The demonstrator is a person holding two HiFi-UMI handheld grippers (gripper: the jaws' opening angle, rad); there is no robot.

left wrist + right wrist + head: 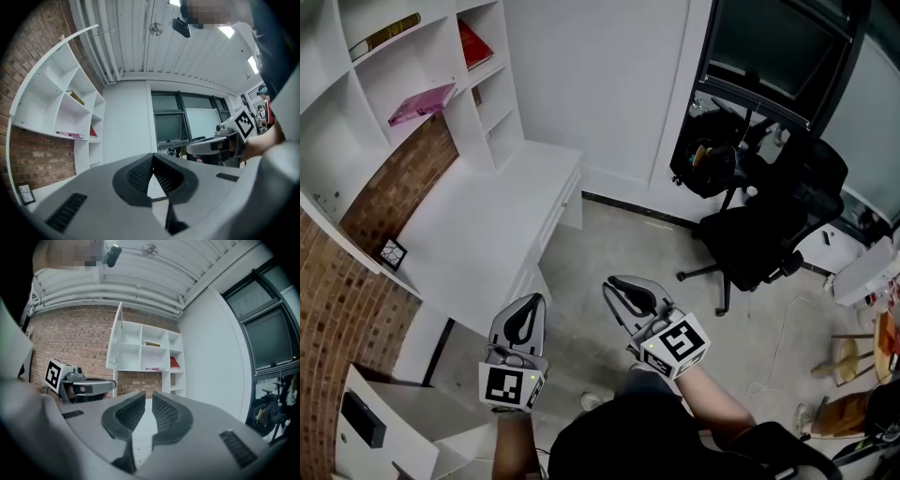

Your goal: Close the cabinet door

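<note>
Pointing level above the floor, the left claw [534,300] has its jaws pressed together at the tips, with nothing between them. The right claw [611,286] is just to its right, also level, and shows a narrow slit between its pads, which is empty too. The door [115,340] stands swung out from the left side of the shelves [412,66]. It is ahead of both claws, higher than them and off to the left, and neither claw touches it. From the right claw it appears almost edge-on, above the left claw. A pink book [422,101] lies in one shelf compartment and a red book [473,42] leans in another further along, both far ahead of the claws. A white desk [487,225] sits below the shelves, ahead of the left claw and slightly to its left, with a small dark square tile [392,254] near its wall edge. A black chair [769,225] stands ahead and to the right of the right claw, well apart from it, in front of a dark window [769,47]. A brick wall [328,319] runs along the left claw's left side.
</note>
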